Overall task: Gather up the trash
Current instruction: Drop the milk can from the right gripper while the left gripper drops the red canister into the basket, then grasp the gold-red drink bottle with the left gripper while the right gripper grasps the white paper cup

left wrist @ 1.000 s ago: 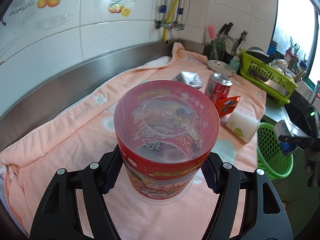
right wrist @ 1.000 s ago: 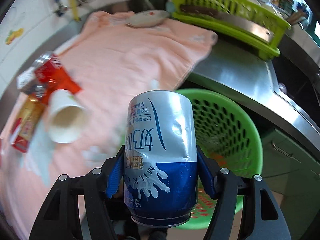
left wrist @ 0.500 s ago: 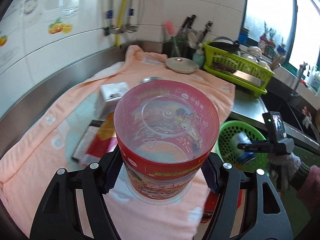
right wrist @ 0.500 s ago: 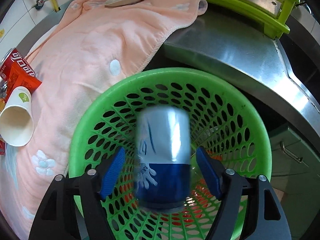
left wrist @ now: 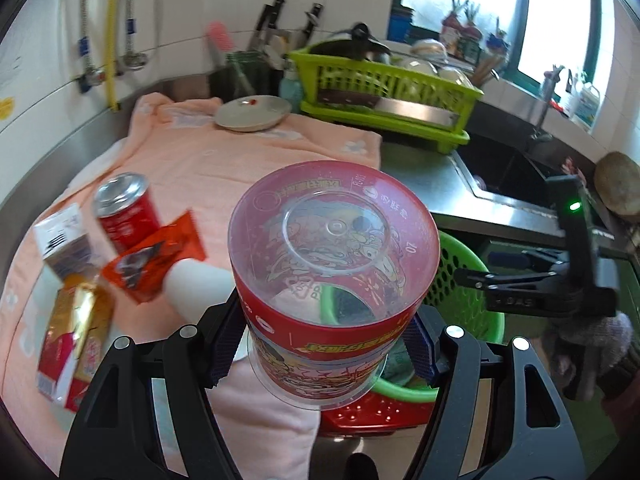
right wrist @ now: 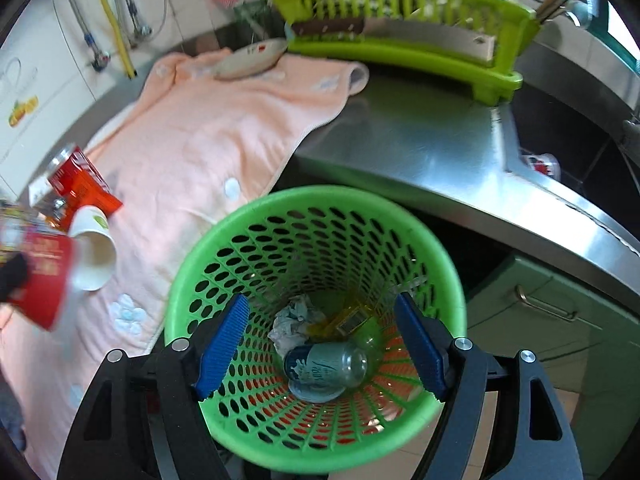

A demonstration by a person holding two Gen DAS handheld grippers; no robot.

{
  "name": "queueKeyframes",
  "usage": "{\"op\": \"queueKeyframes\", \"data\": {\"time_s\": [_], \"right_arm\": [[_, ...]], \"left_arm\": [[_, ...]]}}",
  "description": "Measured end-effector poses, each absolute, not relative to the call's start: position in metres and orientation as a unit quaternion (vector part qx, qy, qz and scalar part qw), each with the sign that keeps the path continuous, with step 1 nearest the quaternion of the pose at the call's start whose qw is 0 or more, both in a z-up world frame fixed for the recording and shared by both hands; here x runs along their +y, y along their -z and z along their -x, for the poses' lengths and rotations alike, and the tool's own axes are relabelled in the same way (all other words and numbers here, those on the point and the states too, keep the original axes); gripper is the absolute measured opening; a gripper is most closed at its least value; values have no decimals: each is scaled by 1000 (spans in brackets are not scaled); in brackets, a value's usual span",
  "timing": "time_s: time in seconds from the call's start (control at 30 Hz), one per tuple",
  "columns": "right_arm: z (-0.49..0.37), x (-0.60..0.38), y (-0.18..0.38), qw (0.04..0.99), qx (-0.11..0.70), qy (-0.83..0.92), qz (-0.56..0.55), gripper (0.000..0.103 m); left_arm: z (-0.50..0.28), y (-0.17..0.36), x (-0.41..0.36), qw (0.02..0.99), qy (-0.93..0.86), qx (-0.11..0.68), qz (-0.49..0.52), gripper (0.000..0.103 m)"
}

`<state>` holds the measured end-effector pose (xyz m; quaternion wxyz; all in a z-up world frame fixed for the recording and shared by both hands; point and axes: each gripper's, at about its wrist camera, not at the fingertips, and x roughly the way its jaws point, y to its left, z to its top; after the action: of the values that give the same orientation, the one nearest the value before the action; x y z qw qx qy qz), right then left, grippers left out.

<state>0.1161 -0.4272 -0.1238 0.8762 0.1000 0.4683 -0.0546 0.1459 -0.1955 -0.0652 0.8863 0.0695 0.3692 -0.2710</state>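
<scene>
A: What's in the left gripper (left wrist: 326, 354)?

B: A red noodle cup (left wrist: 332, 276), pinched between the blue pads at its sides, bottom facing the camera. It hangs over the edge of the peach towel (left wrist: 224, 164), just beside the green basket (left wrist: 460, 280).

A: And the right gripper (right wrist: 320, 354)?

B: Spread, nothing between its pads. Its jaws have just been opening. It hovers over the green basket, where a blue and silver can (right wrist: 326, 368) lies on its side at the bottom, beside crumpled paper (right wrist: 292, 322) (a yellowish wrapper sits there too, though blurred).

A: What is left on the towel?

B: A red soda can (left wrist: 126, 210), an orange packet (left wrist: 156, 256), a white paper cup (right wrist: 94, 254) on its side, a gold and red carton (left wrist: 76, 340) and a small silver box (left wrist: 64, 242), all close together. A plate (left wrist: 252, 114) lies at the far end, near the yellow-green dish rack (left wrist: 384, 96).
</scene>
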Motion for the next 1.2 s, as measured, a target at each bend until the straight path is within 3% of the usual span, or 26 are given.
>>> {"op": "queueKeyframes", "data": {"time_s": [0.43,0.57,0.63,0.93,1.2], "right_arm": [[-64,-455,110,882,447,75,-128,74],[-58,-458,113,880,450,77,-129,74],[-56,-459,113,880,450,79,-130,74],[-61,-445,101,887,440,63,-124,74],[-84,-403,93,892,439,21,-106,74]], "left_arm": [[-169,122,-280,840,300,441,-101,71],[-169,126,-286,838,302,444,-97,83],[-168,125,-287,839,303,442,-96,83],[-161,102,-253,858,283,422,-82,83],[-160,77,-175,885,221,405,-61,83]]}}
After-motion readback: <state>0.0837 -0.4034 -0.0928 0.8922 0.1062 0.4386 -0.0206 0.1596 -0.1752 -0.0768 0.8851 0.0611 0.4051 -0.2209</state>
